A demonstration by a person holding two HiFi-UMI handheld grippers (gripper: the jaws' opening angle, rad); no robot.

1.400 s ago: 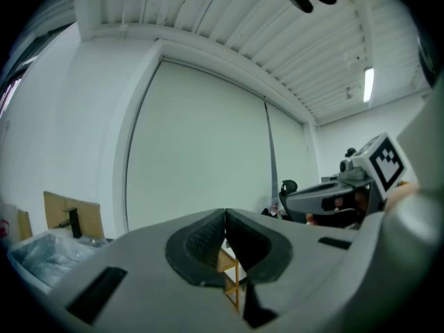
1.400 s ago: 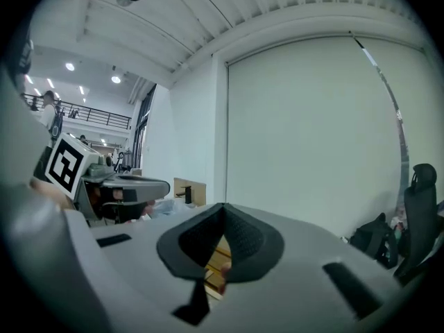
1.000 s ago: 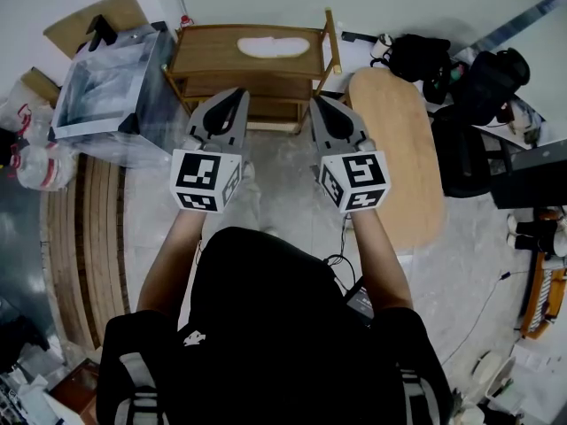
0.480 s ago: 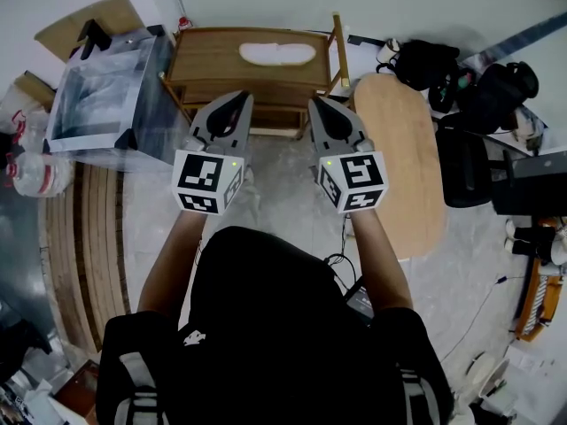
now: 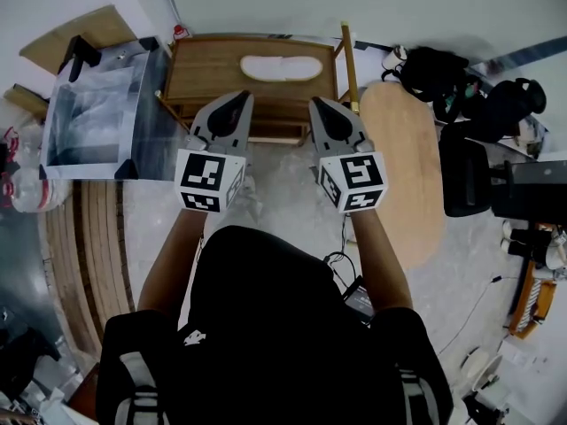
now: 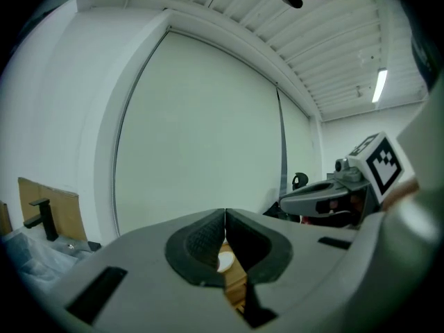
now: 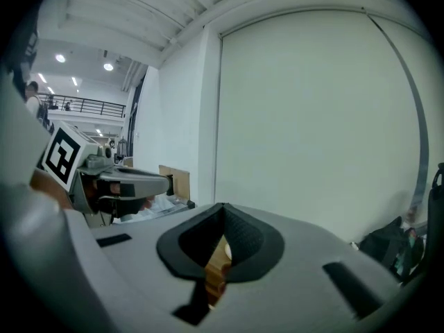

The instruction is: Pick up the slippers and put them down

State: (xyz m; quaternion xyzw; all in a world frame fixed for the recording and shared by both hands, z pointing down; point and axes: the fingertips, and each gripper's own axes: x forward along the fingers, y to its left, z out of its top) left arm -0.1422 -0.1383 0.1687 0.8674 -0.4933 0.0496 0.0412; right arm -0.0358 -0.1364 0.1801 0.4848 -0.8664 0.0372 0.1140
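A pair of white slippers (image 5: 280, 67) lies side by side on the top shelf of a low wooden rack (image 5: 204, 69) against the wall. Both grippers are held level in front of the rack, short of the slippers. My left gripper (image 5: 239, 97) is shut with nothing in it; in the left gripper view its pads (image 6: 208, 238) meet, and a bit of white slipper (image 6: 225, 261) shows below them. My right gripper (image 5: 316, 103) is likewise shut and empty; in the right gripper view its pads (image 7: 239, 231) touch above the wooden rack (image 7: 215, 276).
A clear plastic box (image 5: 97, 104) stands left of the rack. An oval wooden board (image 5: 403, 166) lies on the floor to the right, with black bags (image 5: 438, 69) and a black chair (image 5: 465, 171) beyond it. A cable (image 5: 341, 255) trails by my feet.
Both grippers and the person have moved forward toward the rack, which now sits closer under the fingertips. Both stay shut and empty.
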